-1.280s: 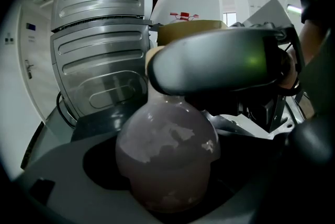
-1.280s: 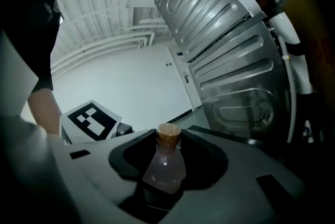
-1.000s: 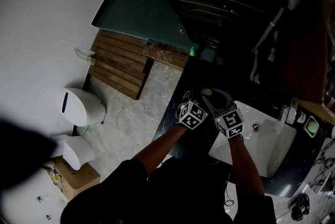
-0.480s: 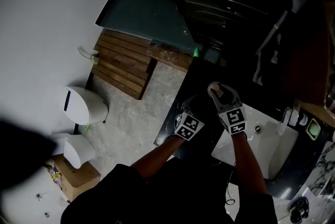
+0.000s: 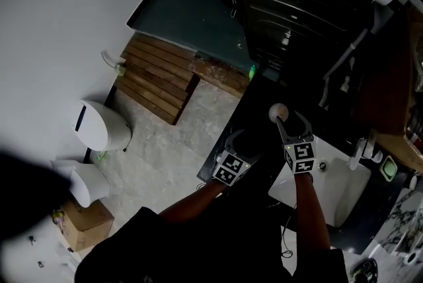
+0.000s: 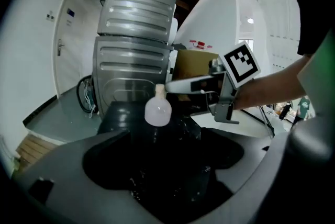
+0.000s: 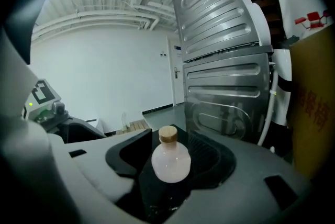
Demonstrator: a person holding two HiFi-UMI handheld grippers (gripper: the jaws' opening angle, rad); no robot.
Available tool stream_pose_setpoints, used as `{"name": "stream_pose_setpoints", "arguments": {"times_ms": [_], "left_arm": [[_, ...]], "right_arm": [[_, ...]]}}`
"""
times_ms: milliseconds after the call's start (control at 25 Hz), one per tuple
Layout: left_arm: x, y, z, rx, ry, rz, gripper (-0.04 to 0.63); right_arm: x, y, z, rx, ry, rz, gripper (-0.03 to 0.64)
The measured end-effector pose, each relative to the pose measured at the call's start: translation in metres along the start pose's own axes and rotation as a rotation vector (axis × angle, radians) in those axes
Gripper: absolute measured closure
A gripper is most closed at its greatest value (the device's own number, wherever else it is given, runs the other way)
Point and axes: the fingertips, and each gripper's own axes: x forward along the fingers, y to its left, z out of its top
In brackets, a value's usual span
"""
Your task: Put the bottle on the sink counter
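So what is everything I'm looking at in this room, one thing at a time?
Bottle: one, pale pink with a cork stopper, at the counter between the right gripper's jaws.
Counter: one, black, centre.
Sink basin: one, white, set in the counter to the right.
Toilet: one, white, on the floor at the left.
Slatted mat: one, brown wood, on the floor beyond the toilet.
Cardboard box: one, brown, on the floor at the lower left.
Ribbed metal panel: silver, behind the counter.
Left gripper: one, grey and black, jaws apart, empty.
Right gripper: one, grey and black, jaws opening around the bottle.
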Motion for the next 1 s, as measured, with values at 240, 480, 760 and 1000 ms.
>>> {"name": "stream_pose_setpoints", "arguments": {"times_ms": [240,480,760,1000], "left_arm": [[-0.056,0.002,0.037,-0.063,-0.176,0.033,0.189],[-0.121,0.000,0.055,-0.041,-0.273,0.078,0.219],[-0.173,-0.021,0.058,-0.007,-0.341,0.000,0.553],[-0.198,-0.054,0.059,0.016,-0.373,-0.120,0.580]], "right_arm": [[-0.076,0.017,0.014,0.052,-0.037,-0.079,0.400],[-0.169,0.070,0.036,0.156,-0.136,-0.138,0.400],[-0.241,0.133,0.041,0.160,-0.142,-0.213,0.400],[-0.277,0.169,0.037,0.161,-0.130,-0.285,0.400]]}}
